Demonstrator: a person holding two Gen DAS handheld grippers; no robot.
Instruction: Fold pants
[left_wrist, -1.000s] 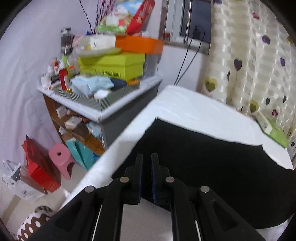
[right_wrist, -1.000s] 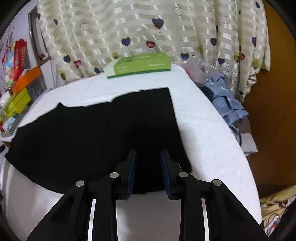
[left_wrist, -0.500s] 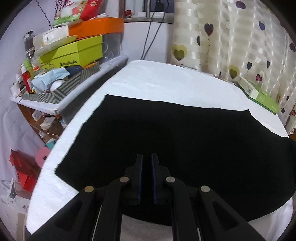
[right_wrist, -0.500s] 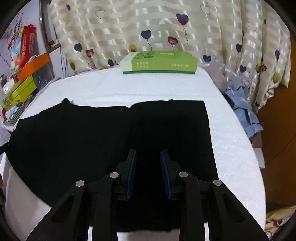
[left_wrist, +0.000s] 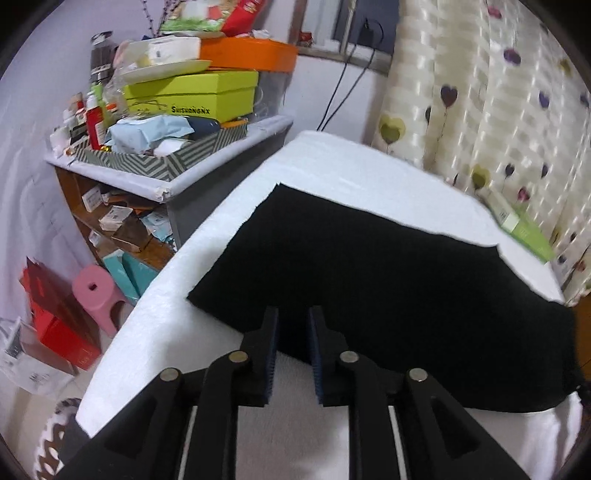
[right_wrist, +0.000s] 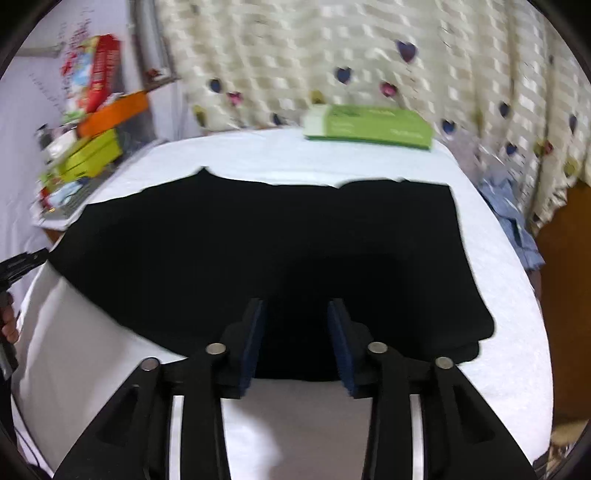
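Jaws of the left gripper (left_wrist: 291, 332) are standing slightly parted, having just been opening, over the near edge of the flat black fabric pants (left_wrist: 369, 280); nothing is pinched. Right gripper (right_wrist: 297, 325) jaws are spreading wider, also just opening, hovering empty over the pants' near hem. Both are angling downward at the white padded table (right_wrist: 110, 369). Only the left view is showing the grey zigzag tray (left_wrist: 159, 162) holding blue packets (clutter around it); only the right is showing the green flat box (right_wrist: 369, 127).

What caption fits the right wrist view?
Right gripper, jaws just opened, above black pants lying flat on white tabletop.
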